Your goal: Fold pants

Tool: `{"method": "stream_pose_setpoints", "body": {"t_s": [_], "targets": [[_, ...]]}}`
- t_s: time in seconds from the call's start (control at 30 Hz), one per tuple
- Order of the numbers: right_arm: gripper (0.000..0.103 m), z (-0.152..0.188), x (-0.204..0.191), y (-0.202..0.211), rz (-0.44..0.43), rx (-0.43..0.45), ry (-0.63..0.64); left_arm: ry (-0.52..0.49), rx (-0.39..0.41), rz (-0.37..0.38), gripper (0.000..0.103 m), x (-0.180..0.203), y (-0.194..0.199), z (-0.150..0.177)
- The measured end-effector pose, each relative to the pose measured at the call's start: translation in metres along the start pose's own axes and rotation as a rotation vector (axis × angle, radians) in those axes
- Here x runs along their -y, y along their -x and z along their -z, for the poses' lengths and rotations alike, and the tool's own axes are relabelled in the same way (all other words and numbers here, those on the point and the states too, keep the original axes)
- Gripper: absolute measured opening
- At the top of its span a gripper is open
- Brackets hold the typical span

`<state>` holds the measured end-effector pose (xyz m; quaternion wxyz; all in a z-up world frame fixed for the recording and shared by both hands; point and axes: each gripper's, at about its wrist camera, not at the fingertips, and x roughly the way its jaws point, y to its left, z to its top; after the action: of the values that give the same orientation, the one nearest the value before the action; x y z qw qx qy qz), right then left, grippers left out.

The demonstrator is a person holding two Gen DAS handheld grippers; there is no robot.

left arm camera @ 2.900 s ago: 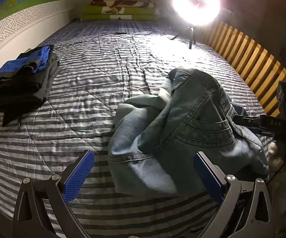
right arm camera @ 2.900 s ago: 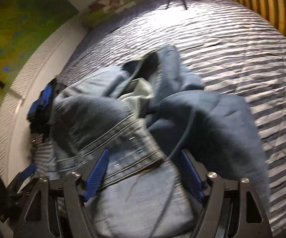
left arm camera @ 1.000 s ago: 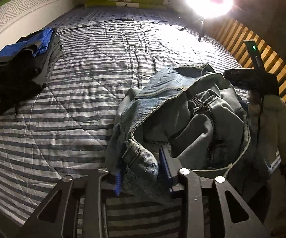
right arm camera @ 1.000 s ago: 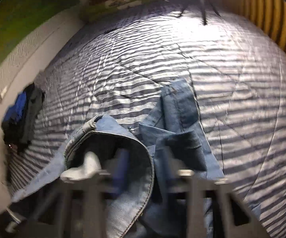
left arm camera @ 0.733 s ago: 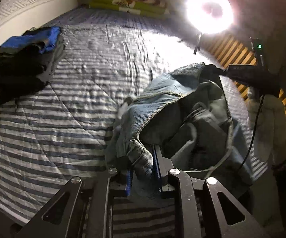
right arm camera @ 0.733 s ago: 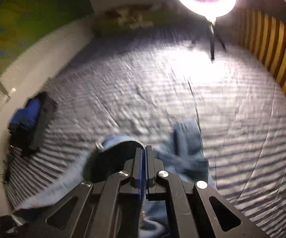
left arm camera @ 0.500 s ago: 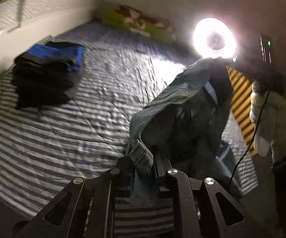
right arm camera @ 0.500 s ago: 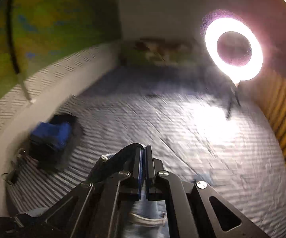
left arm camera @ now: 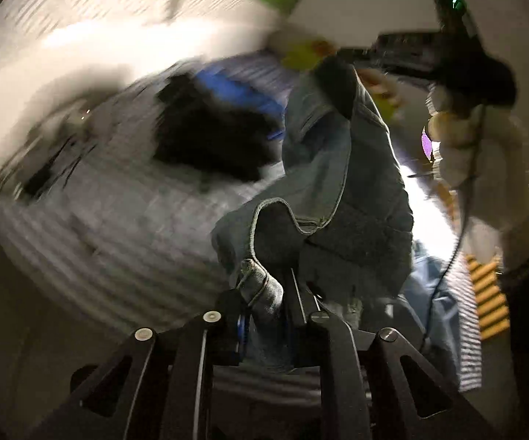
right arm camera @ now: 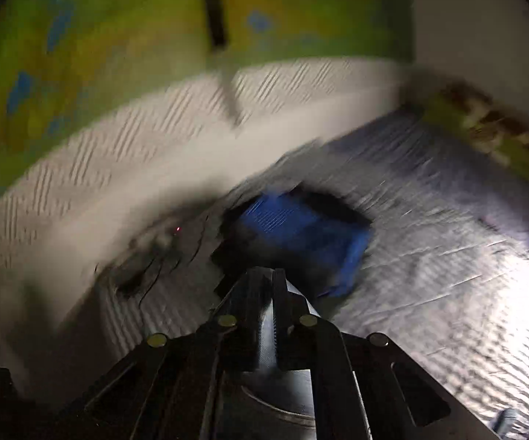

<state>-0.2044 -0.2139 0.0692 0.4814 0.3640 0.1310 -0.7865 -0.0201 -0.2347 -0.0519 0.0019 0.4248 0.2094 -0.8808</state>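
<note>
Since the earlier frame the jeans have risen off the bed and hang between both claws. Left claw grasps the waistband, jaws opening. Right claw: jaws opening; denim shows between them. Only the right view shows the bed's bare far side; a folded pile lies by its wall edge.

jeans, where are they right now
In the left wrist view the jeans hang mid-frame, clear of the striped bed, between the left gripper and the right gripper upper right.

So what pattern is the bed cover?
Grey and white stripes on the bed cover, clearest in the left wrist view.
</note>
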Motion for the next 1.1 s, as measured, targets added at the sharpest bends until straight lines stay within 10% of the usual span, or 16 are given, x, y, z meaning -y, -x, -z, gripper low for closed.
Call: {"method": "stream_pose_setpoints", "body": {"t_s": [0.2,0.37,0.5,0.87,1.1], "targets": [[0.031,0.016,-0.027,-0.035,-0.031,-0.096,0.063,-0.011,-0.006,-0.142,0.031,-0.025,-0.014,0.005],[0.033,0.029,0.010,0.004,0.015,-0.052,0.006,-0.036,0.041,-0.058,0.061,-0.011,-0.016,-0.015],[0.033,0.067,0.067,0.041,0.074,-0.050,-0.104,-0.072,-0.006,-0.001,0.063,0.006,-0.052,-0.027],[0.034,0.281,0.186,0.163,0.316,-0.107,-0.458,-0.145,-0.087,-0.023,0.070,0.026,-0.163,-0.055],[0.044,0.372,0.170,0.182,0.367,-0.194,-0.476,-0.083,-0.164,0.017,0.069,0.029,-0.213,-0.073]]}}
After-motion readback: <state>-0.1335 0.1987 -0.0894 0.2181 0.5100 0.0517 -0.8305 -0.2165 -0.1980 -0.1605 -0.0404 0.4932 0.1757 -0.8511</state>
